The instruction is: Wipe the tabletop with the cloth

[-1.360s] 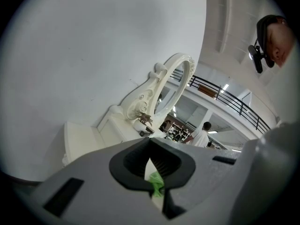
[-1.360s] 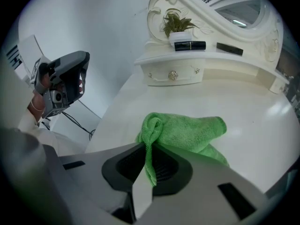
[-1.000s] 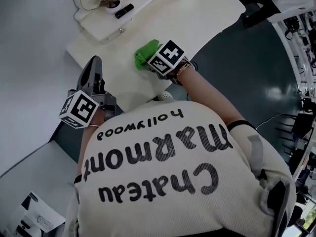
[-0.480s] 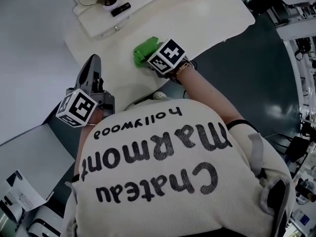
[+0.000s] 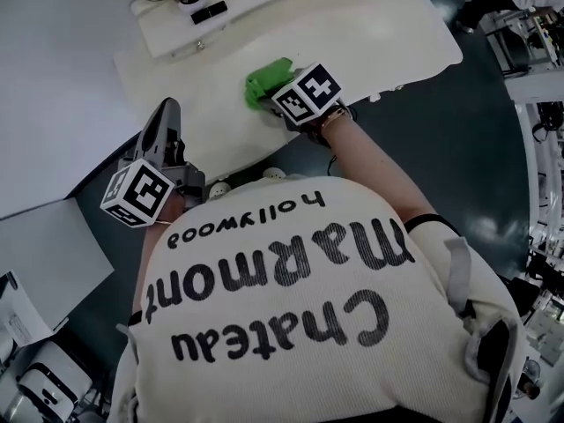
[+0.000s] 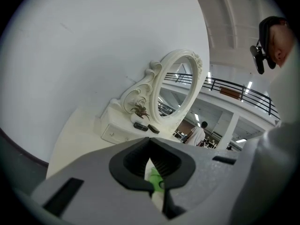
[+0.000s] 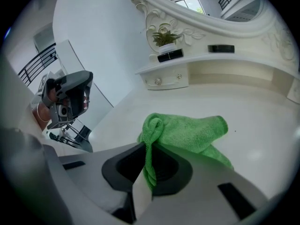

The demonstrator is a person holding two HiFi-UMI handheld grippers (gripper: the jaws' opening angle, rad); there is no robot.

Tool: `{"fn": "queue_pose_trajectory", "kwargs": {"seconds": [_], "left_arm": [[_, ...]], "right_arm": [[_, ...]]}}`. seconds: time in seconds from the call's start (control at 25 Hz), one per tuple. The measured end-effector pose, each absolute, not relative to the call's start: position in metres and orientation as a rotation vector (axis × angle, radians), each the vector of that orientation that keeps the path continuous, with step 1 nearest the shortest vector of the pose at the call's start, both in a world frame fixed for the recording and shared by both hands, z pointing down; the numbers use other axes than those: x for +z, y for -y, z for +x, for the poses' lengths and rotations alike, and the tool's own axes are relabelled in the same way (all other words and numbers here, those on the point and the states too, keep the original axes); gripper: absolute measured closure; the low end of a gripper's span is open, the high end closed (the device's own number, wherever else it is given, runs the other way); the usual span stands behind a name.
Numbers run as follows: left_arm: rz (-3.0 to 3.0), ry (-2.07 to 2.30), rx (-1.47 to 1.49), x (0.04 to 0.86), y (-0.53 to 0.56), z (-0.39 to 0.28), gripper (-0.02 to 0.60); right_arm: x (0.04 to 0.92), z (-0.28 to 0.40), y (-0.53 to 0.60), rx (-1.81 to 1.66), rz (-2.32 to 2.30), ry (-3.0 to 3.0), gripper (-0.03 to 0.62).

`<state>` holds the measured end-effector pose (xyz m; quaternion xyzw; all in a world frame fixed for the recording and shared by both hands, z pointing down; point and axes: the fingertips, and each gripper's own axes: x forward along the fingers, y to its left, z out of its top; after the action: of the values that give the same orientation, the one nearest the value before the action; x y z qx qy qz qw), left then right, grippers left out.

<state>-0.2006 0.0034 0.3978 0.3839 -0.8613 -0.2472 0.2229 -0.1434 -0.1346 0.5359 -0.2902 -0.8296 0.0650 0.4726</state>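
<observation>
Behind | mirror [image 6: 174, 90], plant [image 7: 165, 37] at tabletop's [image 5: 352, 33] rear | cloth [image 7: 187, 132] ran rightward from right gripper's [image 7: 149, 146] clamping jaws | left gripper [image 6: 151, 144] closed, empty.

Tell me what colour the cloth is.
Bright green; the cloth shows best in the right gripper view.

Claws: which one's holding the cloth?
The right claw, clamped shut on a fold of the green cloth lying on the white tabletop. The left claw is shut with nothing in it.
</observation>
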Motion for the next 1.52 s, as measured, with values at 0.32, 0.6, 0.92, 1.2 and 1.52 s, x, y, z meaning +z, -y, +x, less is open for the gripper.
{"fn": "queue_pose_trajectory", "kwargs": {"seconds": [0.32, 0.6, 0.92, 1.2, 1.52], "left_arm": [[1.007, 2.400, -0.711, 0.406, 0.014, -0.175, 0.574], [0.986, 2.389, -0.697, 0.416, 0.024, -0.163, 0.574], [1.026, 2.351, -0.676, 0.422, 0.043, -0.158, 0.574], [1.024, 2.371, -0.665, 0.415, 0.038, -0.157, 0.574], [0.981, 2.417, -0.692, 0.404, 0.010, -0.162, 0.574]], "right_arm": [[0.535, -0.140, 0.176, 0.226, -0.696, 2.078, 0.540], [0.534, -0.141, 0.210, 0.326, -0.630, 2.124, 0.540], [0.535, -0.140, 0.244, 0.364, -0.547, 2.161, 0.540], [0.534, -0.138, 0.263, 0.421, -0.496, 2.165, 0.540], [0.534, -0.139, 0.263, 0.420, -0.469, 2.179, 0.540]]}}
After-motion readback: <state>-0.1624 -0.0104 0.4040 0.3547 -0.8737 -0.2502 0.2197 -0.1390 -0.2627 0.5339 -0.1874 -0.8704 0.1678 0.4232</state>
